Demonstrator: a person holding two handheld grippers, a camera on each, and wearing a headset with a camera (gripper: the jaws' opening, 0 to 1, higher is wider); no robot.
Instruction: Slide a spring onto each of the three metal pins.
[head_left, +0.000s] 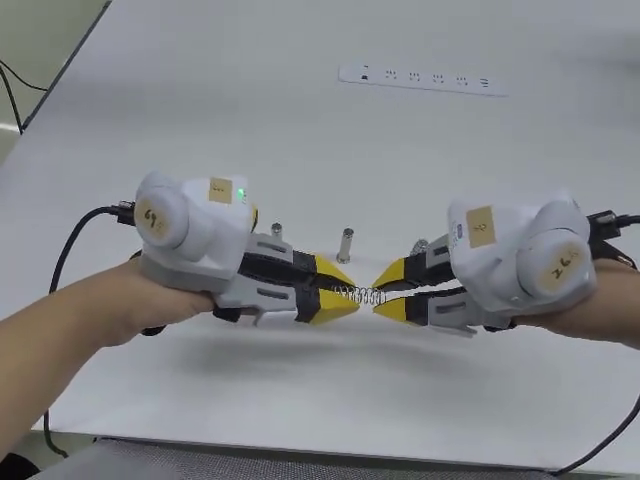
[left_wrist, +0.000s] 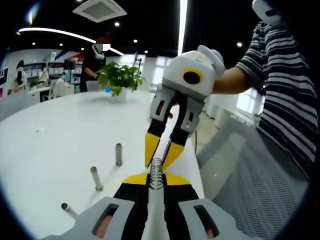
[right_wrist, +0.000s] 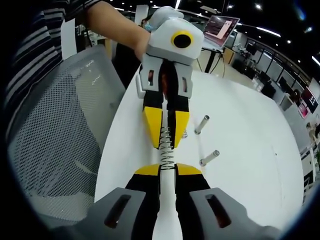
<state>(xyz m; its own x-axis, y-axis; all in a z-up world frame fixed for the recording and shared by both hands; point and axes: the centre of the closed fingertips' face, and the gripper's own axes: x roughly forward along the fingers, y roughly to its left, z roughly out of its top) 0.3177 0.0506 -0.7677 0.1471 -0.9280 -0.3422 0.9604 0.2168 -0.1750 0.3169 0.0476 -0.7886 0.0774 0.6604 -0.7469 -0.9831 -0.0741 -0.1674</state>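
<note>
The trouble I could see coming lay with the spring (head_left: 365, 294) itself. It hung in the air with each end nipped by a different claw. If either claw let go carelessly, or the two drew apart, it looked likely to stretch, buckle or flick away across the table (head_left: 300, 100). It also lay sideways, while the middle pin (head_left: 346, 243) stood upright. So it would have to be tipped on end and lined up squarely, or its mouth might catch on the pin's top and jam.

The left gripper (head_left: 345, 297) had its yellow jaws pressed together on one end of the spring. The right gripper (head_left: 385, 295) appeared to be pinching the other end, almost tip to tip with the first. The coil bridged the short gap between them, on the person's side of the middle pin, near it and raised off the table.
</note>
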